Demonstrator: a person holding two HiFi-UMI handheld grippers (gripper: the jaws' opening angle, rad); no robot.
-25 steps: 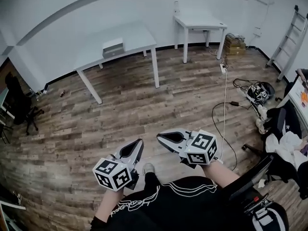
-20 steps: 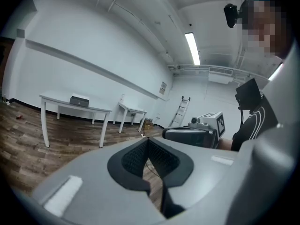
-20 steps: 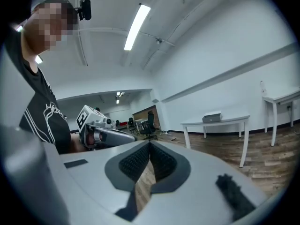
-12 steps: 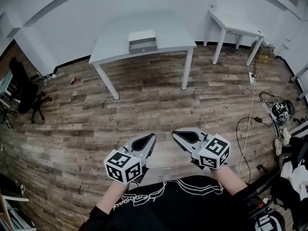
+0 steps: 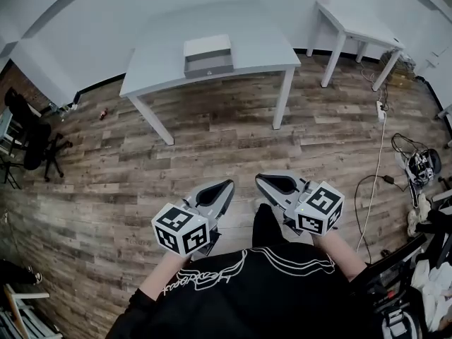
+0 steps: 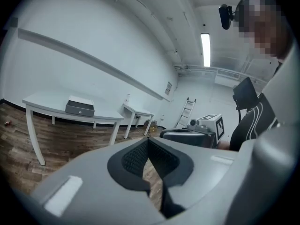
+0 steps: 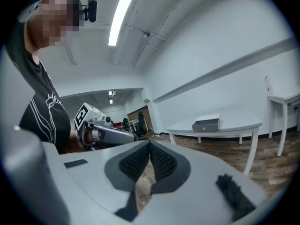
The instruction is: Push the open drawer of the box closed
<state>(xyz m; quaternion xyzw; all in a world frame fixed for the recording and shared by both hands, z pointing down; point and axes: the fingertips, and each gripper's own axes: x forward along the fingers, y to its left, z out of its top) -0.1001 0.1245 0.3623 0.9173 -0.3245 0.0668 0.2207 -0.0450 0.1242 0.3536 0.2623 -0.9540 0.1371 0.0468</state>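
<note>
A small white box with a grey drawer [image 5: 208, 54] pulled out toward me stands on a white table [image 5: 162, 66] across the room. The same box [image 6: 79, 107] shows far off in the left gripper view, and the box [image 7: 206, 123] in the right gripper view too. Low in the head view, close to my body and far from the table, I hold both grippers. My left gripper [image 5: 227, 186] is shut with nothing in it. My right gripper [image 5: 260, 180] is shut and empty as well, its tips touching.
Wooden floor lies between me and the table. A second white table [image 5: 357, 27] stands at the back right. Cables [image 5: 381, 147] and gear [image 5: 422, 162] lie on the floor at right. A black chair [image 5: 32, 136] stands at left.
The view has swung left and I have come closer: the table with the box now sits nearer and more central. Both grippers stay shut in front of me.
</note>
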